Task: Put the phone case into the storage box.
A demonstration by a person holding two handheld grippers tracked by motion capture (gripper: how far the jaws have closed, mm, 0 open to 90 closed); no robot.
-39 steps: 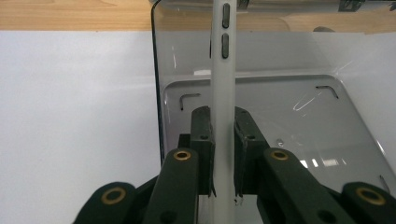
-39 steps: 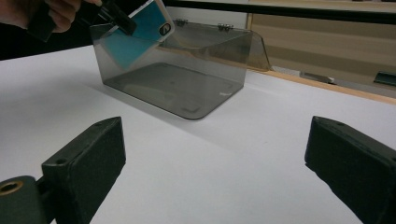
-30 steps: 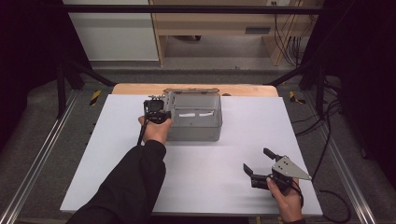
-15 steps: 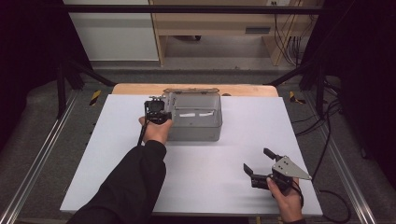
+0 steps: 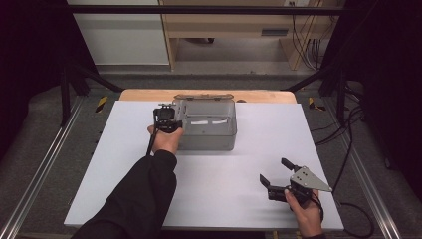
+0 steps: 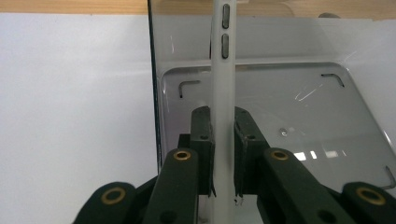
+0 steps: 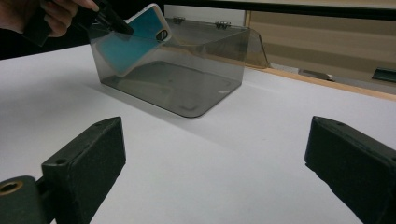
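High view overhead; both gripper views share the clear box [image 5: 206, 124].

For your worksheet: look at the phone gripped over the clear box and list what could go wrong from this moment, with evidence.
1. The left gripper pinches the phone only by its thin edges, so it might twist or slip out.
2. The phone hangs tilted close to the side wall of the clear box; lowering it carelessly could knock that wall and shove the box.
3. The right gripper sits open, well away from the box, so nothing steadies the box if it gets bumped.
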